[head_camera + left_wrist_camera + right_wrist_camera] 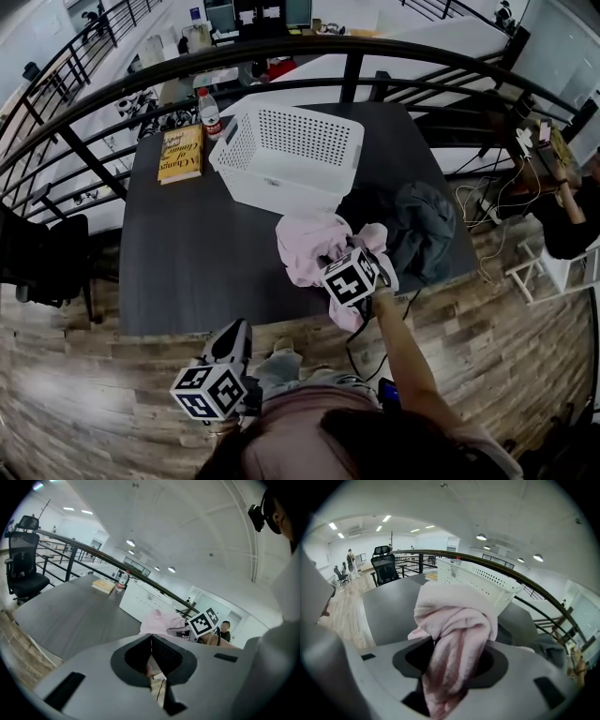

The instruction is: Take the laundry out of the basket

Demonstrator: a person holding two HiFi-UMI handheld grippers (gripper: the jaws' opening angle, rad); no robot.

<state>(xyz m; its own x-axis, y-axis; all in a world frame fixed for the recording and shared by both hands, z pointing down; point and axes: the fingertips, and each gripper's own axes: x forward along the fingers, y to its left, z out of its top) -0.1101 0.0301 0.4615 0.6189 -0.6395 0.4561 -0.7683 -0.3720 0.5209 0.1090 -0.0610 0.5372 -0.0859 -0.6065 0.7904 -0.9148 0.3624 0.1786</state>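
Right gripper (457, 652): jaws apart, loosely flanking a bunched pink garment (454, 616), which lies on the table (206, 262) just in front of the white basket (281, 183). Left gripper (151, 644): jaws together, empty, well apart from the basket. Dark garment (417, 225): outside the basket, near it.

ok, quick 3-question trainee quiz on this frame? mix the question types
1. True or false: the pink garment is inside the basket.
2. What runs between the jaws of the right gripper? A) a book B) the pink garment C) nothing
3. Name the two things on the table to the left of the basket in the head view.

Key:
1. False. It lies on the table in front of the basket.
2. B
3. A book and a bottle.
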